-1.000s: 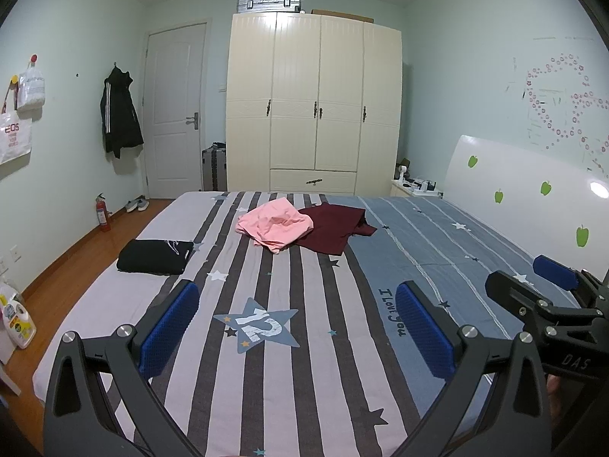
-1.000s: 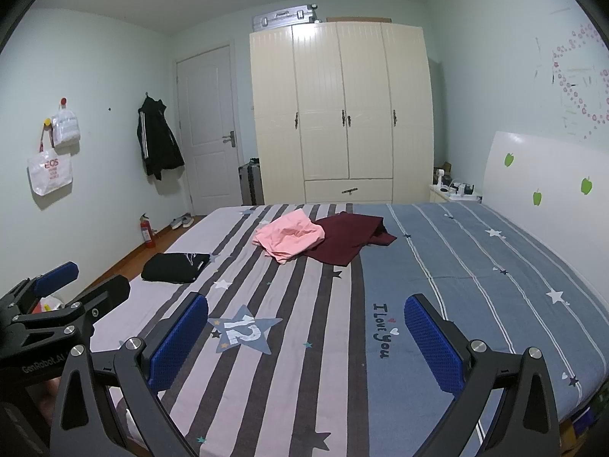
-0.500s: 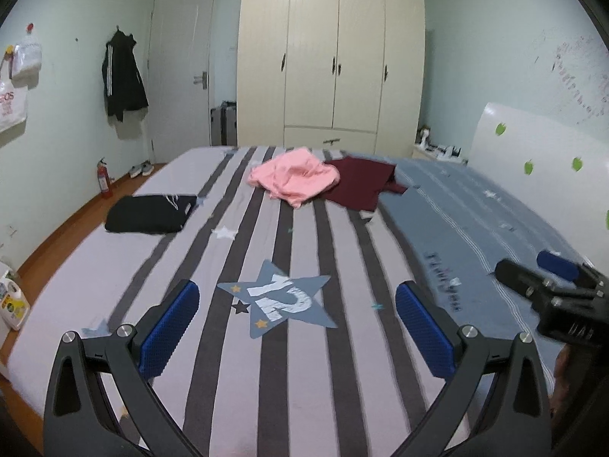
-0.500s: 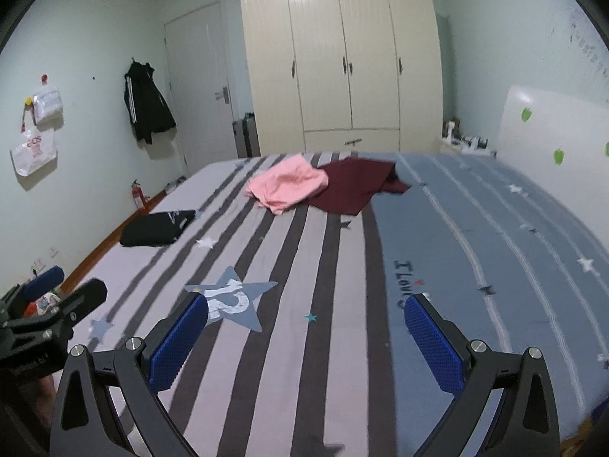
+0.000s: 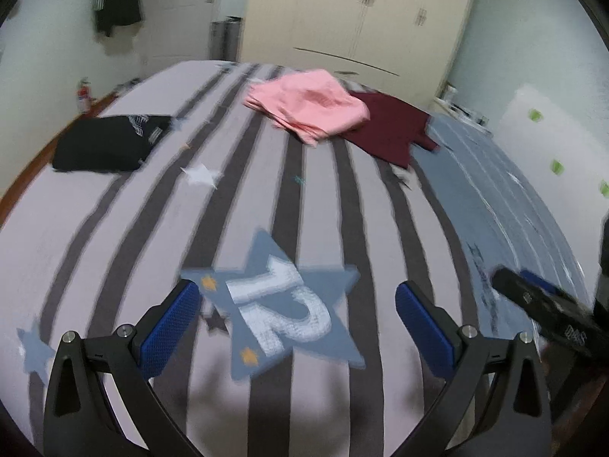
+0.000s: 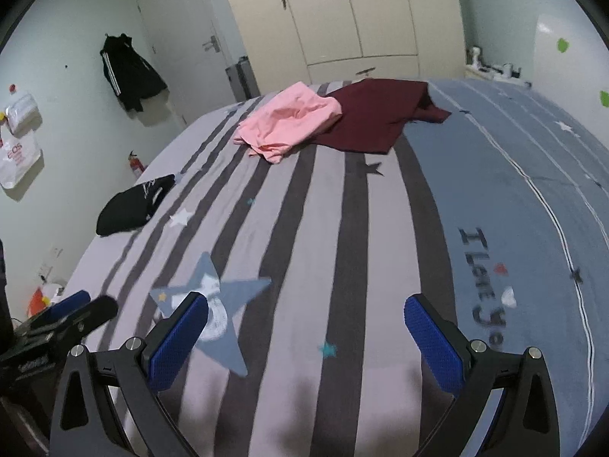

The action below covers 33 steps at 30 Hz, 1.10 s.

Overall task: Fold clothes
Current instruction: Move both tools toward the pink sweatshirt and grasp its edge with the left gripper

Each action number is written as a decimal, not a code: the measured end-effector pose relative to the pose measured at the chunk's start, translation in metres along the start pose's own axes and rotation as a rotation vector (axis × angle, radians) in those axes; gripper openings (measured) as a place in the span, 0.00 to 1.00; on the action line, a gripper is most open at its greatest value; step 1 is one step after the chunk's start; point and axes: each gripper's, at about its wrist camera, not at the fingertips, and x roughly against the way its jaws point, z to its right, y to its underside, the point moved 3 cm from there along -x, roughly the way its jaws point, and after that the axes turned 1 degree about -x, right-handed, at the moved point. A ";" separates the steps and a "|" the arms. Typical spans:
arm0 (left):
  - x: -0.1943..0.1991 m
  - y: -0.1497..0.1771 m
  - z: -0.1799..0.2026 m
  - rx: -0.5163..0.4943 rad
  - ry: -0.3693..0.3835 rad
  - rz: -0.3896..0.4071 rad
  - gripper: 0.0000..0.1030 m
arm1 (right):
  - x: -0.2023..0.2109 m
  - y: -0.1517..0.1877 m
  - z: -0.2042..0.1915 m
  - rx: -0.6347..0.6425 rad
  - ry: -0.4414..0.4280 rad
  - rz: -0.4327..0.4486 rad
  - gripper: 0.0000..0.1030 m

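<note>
Striped grey-and-lilac bedding covers the bed (image 6: pixel 289 228), its right-hand portion plain blue with white lines and dark lettering near the right gripper. A cream wardrobe (image 6: pixel 342 11) stands past the far edge of the bed, with a white door (image 6: pixel 171 38) to its left and a black jacket (image 6: pixel 127 72) hanging on the wall beside that.

Near the bed's far edge lies a dark red garment (image 6: pixel 373 114), spread loosely across the line between the stripes and the blue. A crumpled pink garment (image 6: pixel 285 122) lies just to its left, overlapping the red one's edge. A folded black garment (image 6: pixel 131 205) sits well apart from both, close to the bed's left edge.

A blue star patch with a white "12" (image 5: pixel 281 304) marks the bedding near the front edge; in the left wrist view it shows between the two finger pads.

Both grippers hover over the front part of the bed, holding nothing. The left gripper (image 5: pixel 297 323) has its blue-padded fingers (image 5: pixel 171 327) spread wide, and it also appears at the lower left of the right wrist view. The right gripper (image 6: pixel 304 342) is likewise spread wide, its pads (image 6: pixel 434 346) apart over the stripes. All three garments lie well away from both grippers. The left wrist view is blurred.
</note>
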 end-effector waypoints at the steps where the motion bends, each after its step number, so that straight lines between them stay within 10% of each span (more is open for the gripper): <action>1: -0.007 -0.011 -0.002 0.018 -0.014 -0.001 0.99 | -0.004 -0.010 0.001 0.001 -0.008 -0.011 0.99; 26: -0.390 -0.253 -0.058 -0.017 0.049 -0.096 0.83 | -0.353 -0.242 0.007 -0.149 0.034 -0.045 0.99; 31: -0.424 -0.265 -0.048 -0.095 0.039 -0.130 0.49 | -0.392 -0.256 0.011 -0.154 0.051 -0.094 0.98; 33: -0.431 -0.265 -0.044 -0.109 0.057 -0.148 0.33 | -0.403 -0.259 0.009 -0.144 0.057 -0.123 0.65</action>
